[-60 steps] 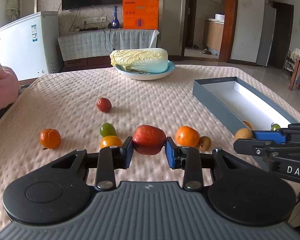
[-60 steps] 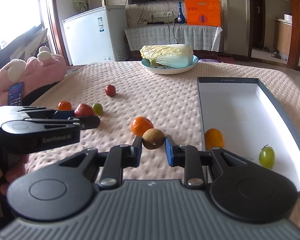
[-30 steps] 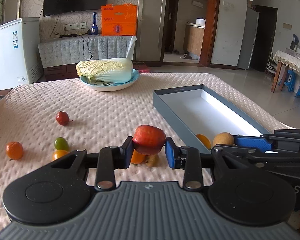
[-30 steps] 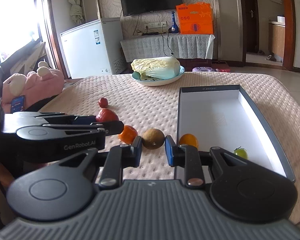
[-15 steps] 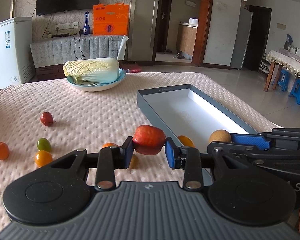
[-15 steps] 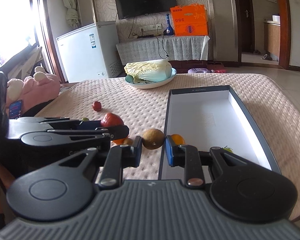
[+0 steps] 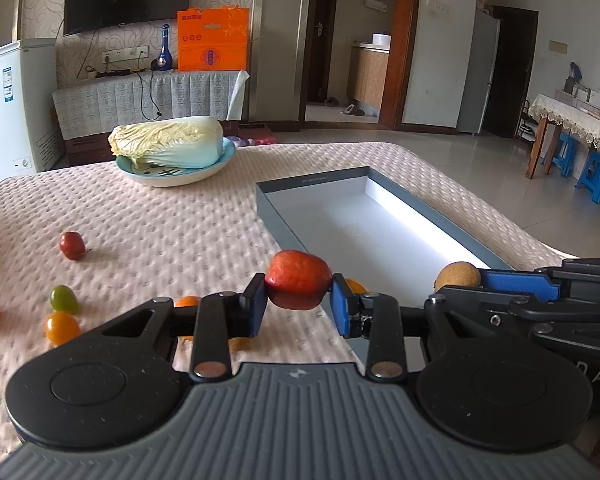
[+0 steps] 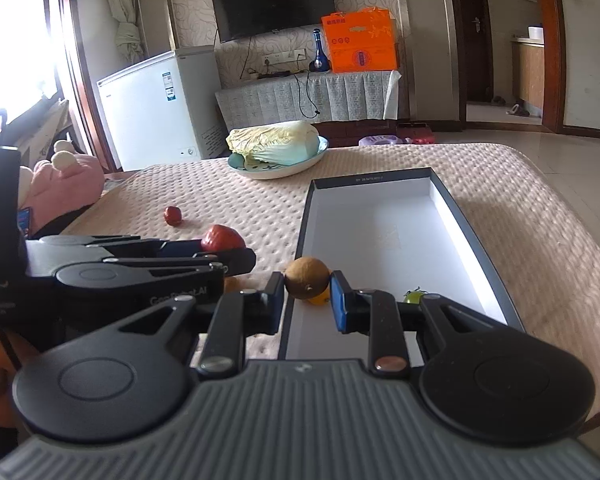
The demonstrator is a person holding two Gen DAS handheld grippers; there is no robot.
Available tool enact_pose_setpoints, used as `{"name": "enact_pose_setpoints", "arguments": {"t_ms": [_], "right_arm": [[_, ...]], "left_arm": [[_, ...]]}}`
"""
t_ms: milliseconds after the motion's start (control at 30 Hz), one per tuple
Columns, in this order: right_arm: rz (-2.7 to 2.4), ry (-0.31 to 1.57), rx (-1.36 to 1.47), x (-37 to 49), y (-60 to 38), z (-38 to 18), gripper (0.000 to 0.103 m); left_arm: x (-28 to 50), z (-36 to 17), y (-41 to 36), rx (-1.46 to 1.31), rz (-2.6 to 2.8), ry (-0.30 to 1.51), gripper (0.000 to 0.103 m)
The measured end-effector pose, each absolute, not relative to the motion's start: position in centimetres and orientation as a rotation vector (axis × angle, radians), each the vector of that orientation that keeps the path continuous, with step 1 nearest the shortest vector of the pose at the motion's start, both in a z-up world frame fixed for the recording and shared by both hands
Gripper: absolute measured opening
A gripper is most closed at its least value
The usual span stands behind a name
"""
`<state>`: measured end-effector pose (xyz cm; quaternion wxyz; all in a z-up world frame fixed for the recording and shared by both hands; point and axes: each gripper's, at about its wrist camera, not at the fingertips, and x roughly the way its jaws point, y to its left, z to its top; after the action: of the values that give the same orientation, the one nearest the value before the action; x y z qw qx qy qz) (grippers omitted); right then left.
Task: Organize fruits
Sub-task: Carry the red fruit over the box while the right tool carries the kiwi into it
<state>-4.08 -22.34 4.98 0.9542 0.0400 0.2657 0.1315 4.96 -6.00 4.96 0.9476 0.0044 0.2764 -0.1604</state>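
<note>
Red apple clamped in the left claw; brown kiwi clamped in the right claw, above the near end of the grey box. Inside the box: an orange and a green fruit.
</note>
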Motion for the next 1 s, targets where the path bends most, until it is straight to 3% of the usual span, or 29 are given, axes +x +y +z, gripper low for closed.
{"name": "enact_pose_setpoints", "arguments": {"t_ms": [1000], "right_arm": [[0.152, 0.594, 0.097, -4.2, -25.5, 4.0, 0.028]], "left_arm": [[10.0, 3.7, -12.3, 0.004, -0.396, 0.569, 0.039]]}}
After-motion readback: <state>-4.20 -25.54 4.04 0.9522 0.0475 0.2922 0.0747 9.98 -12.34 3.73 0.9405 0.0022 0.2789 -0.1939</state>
